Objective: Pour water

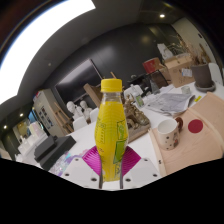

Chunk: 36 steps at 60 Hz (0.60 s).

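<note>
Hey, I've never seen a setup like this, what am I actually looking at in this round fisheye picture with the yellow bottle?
There is no robot arm here: a person carries a handheld two-finger gripper, and the camera rides on it, looking forward along the fingers. The pink pads are part of the gripper. Its fingers are shut on a yellow bottle with a yellow cap, held upright. Beyond it, on the white table, stands a white cup. Farther back is a cluttered room with boxes and papers.
</note>
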Motion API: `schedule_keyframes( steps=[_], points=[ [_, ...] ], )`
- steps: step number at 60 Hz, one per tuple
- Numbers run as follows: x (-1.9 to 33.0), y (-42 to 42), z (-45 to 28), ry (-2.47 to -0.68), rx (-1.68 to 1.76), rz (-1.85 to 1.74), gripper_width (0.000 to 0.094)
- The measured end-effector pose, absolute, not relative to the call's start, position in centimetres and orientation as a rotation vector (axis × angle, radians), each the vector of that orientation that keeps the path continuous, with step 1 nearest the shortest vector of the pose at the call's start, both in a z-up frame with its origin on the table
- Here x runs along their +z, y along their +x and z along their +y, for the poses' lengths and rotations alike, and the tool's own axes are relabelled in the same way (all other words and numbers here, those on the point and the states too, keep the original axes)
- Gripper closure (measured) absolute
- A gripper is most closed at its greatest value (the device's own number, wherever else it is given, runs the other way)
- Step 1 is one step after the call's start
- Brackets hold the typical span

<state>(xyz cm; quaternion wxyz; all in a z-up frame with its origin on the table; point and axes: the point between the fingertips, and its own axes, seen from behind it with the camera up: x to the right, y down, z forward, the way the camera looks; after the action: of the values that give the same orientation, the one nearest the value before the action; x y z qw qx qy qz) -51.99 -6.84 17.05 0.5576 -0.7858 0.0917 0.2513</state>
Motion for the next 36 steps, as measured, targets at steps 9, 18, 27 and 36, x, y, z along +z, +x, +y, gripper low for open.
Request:
schedule_keyframes(
  steps=[9, 18, 27, 36],
  points=[
    [20.2, -50.2, -2.2, -1.761, 1.040, 0.599, 0.0714],
    [19.6, -49.6, 1.3, -1.638, 1.456, 0.981, 0.0715],
    [18.6, -50.0, 2.9, -1.492, 1.774, 1.263, 0.0714],
    [17.2, -50.0, 3.5, -1.415, 1.901, 1.405, 0.0717]
  ],
)
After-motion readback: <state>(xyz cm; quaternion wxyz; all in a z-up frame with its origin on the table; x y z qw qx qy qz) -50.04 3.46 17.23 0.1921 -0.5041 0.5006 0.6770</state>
